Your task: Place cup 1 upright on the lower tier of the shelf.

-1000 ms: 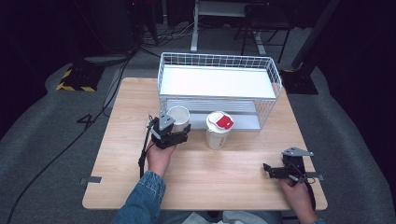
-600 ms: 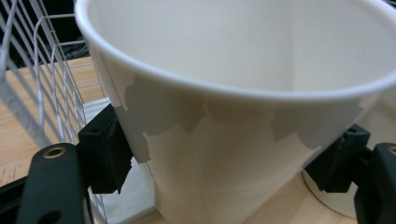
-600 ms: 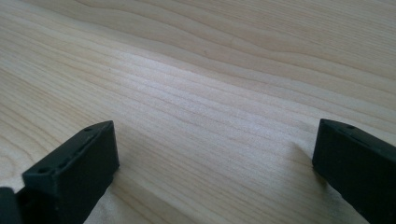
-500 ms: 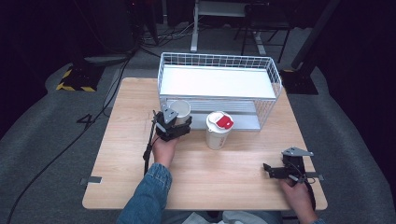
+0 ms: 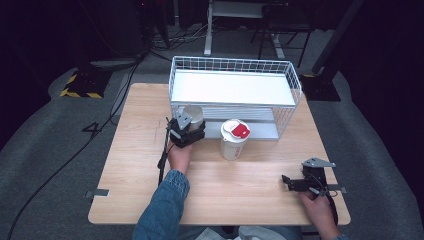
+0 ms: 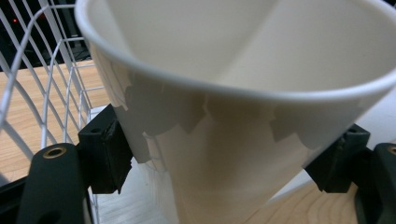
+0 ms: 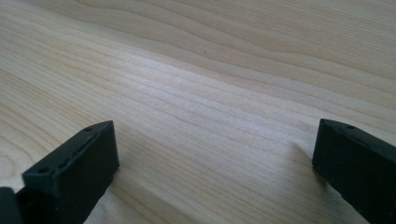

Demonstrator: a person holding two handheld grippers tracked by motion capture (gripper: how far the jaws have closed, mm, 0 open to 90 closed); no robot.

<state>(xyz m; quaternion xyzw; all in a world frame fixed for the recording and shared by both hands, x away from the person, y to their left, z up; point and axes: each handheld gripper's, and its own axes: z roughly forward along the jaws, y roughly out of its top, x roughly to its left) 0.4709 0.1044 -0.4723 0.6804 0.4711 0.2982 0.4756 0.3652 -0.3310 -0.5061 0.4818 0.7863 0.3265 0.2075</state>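
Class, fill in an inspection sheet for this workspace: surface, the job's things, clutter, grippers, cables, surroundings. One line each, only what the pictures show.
Surface: light wooden table, bare over most of its top.
Job's things: open white paper cup by the front left corner of the white wire basket; lidded white cup with a red tab stands on the table in front of the basket.
Clutter: nothing seen.
Grippers: left gripper shut on the open cup; right gripper open, low over bare wood near the table's right front.
Cables: one trails from the left gripper along the sleeve; another crosses the floor at left.
Surroundings: grey carpet, dark room, a yellow-and-black striped floor block.
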